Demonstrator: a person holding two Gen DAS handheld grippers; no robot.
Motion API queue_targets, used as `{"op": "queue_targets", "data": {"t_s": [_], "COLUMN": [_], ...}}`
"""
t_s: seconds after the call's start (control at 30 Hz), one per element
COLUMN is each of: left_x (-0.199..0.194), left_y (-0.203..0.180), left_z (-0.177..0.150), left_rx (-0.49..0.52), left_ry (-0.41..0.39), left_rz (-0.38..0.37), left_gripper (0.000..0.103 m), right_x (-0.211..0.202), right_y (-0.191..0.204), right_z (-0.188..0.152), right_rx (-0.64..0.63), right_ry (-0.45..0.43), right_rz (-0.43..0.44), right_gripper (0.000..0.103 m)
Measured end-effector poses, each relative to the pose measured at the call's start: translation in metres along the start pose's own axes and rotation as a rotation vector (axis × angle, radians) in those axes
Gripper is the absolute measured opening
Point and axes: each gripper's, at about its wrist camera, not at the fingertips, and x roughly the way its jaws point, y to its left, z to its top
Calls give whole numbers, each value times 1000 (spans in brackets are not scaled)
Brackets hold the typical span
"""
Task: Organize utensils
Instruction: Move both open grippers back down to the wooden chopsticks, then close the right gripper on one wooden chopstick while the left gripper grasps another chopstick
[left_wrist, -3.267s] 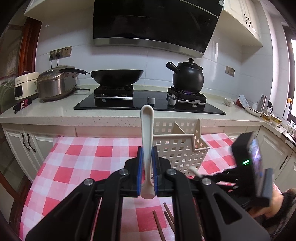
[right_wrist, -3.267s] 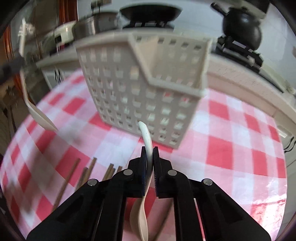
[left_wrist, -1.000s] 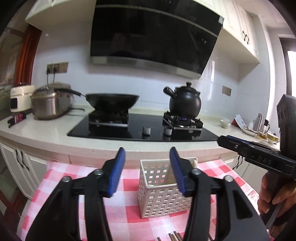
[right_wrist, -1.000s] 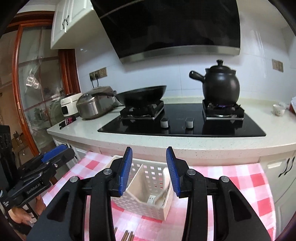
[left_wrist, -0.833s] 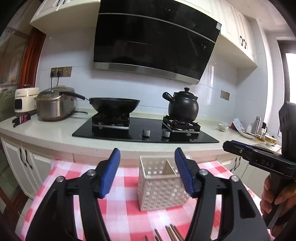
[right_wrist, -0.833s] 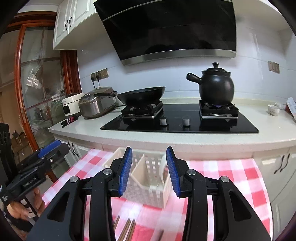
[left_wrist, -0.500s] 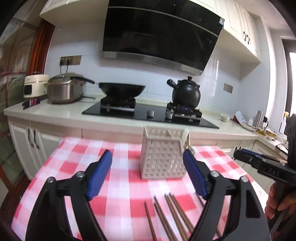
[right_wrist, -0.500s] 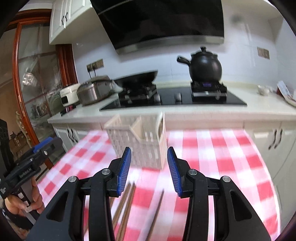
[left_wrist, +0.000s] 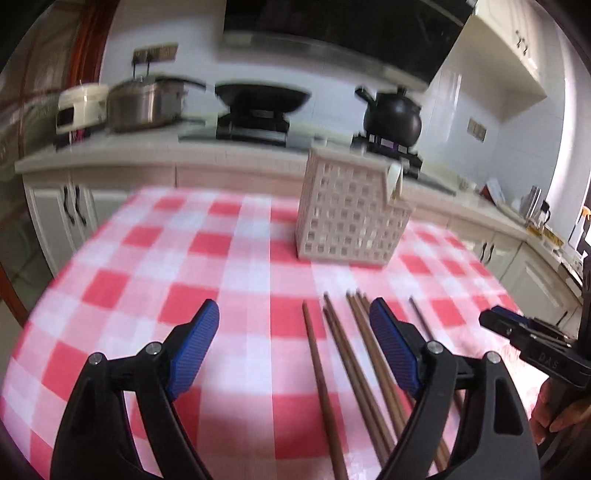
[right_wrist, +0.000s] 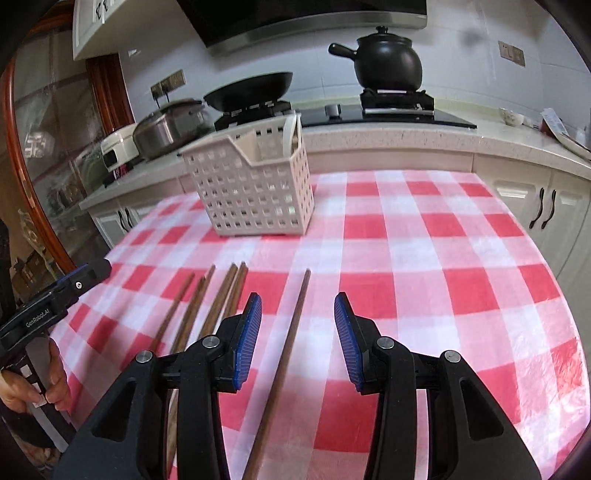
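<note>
A white slotted utensil basket (left_wrist: 351, 214) (right_wrist: 251, 188) stands on the red-checked tablecloth, with white spoon handles (right_wrist: 290, 129) sticking out of it. Several brown chopsticks (left_wrist: 354, 354) (right_wrist: 207, 317) lie on the cloth in front of it. One chopstick (right_wrist: 291, 332) lies apart, between the right gripper's fingers. My left gripper (left_wrist: 295, 350) is open and empty, low over the cloth left of the chopsticks. My right gripper (right_wrist: 297, 332) is open and empty above the single chopstick.
Behind the table runs a counter (right_wrist: 406, 136) with a hob, a black wok (right_wrist: 251, 90), a black clay pot (right_wrist: 388, 61) and a steel pressure cooker (right_wrist: 166, 129). Cabinet doors (right_wrist: 543, 210) stand to the right.
Both grippers let go of their spoons, which now stand in the basket, drew back, and have dropped low toward the chopsticks on the cloth. Both are open.
</note>
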Motion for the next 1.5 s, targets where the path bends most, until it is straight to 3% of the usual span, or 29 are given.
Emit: {"op": "queue_targets", "data": {"t_s": [0.27,0.33,0.4,0.67,0.93,1.17,1.5], "left_x": [43,53,62,76,82,86,85], "left_y": [1,0,-1,-7,-14,-21,-31], "left_z": [-10,-14,-17,-17,-13,-13,-17], "left_rx": [-11,-2,6,54,71,79,103], "left_ry": [196,232,261,275,279,265,258], "left_rz": [34,43,46,86,90,94,92], "left_gripper": [79,69,65,55,41,41,27], "right_x": [31,40,45,62,75,79,79], "right_y": [4,4,3,5,16,14,11], "right_z": [-7,-9,-9,-2,-1,-2,-1], "right_rx": [-12,-15,-15,-34,-73,-77,-66], "right_ry": [118,144,156,190,217,217,217], "right_rz": [-23,-28,-29,-37,-49,-60,-53], "right_gripper": [40,38,37,30,14,12,9]}}
